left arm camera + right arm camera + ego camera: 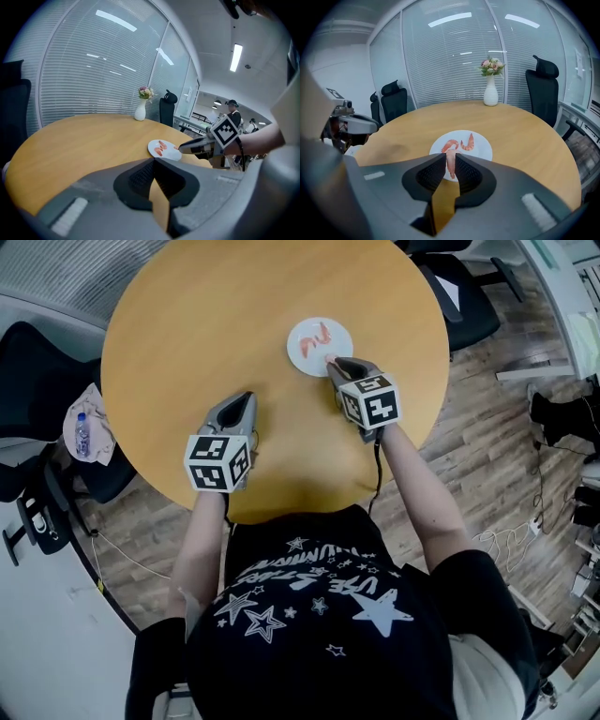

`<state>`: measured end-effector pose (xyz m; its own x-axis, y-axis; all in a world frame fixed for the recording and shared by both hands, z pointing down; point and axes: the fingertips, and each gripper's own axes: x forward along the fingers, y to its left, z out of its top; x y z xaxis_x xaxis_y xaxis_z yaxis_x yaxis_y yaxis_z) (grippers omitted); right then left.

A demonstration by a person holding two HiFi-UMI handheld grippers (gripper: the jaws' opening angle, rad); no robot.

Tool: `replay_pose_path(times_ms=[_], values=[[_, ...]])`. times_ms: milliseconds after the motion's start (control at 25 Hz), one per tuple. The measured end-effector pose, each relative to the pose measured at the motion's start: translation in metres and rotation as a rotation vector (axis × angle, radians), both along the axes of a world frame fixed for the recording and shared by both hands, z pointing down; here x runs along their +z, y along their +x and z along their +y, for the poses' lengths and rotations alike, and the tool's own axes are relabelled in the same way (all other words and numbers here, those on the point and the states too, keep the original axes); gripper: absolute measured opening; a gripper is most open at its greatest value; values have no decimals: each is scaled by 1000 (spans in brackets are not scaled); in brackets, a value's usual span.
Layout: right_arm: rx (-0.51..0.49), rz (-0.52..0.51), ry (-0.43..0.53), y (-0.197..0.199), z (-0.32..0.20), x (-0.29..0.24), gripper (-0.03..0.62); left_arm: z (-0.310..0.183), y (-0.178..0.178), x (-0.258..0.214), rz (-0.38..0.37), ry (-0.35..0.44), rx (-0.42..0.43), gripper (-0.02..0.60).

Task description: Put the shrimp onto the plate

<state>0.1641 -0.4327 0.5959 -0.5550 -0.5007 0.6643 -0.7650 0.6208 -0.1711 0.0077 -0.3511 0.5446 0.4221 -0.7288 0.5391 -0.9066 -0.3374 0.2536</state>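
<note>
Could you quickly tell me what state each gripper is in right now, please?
Left gripper: closed, empty.
Right gripper: closed on a shrimp, at the plate edge.

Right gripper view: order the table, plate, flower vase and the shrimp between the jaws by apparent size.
1. table
2. plate
3. flower vase, farther off, so its real size is unsure
4. shrimp between the jaws, smallest though nearest the camera

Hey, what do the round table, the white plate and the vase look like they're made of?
Table: probably wood or wood-look laminate, a smooth honey-coloured top with soft reflections. Plate: plain white, ceramic or plastic; can't tell which. Vase: smooth white, likely ceramic.
</note>
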Motion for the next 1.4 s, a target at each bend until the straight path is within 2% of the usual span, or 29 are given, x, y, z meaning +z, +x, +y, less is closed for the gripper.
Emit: replay_pose_path(times_ms=[520,1120,1400], values=[[-98,24,5,-14,-18,25,64,-5,1,19,3,-40,-70,2],[-209,110,7,-20,-13,37,66,-2,-1,22,6,-54,-88,2],[-214,134,10,-21,-12,39,66,1,-1,22,3,-58,-84,2]])
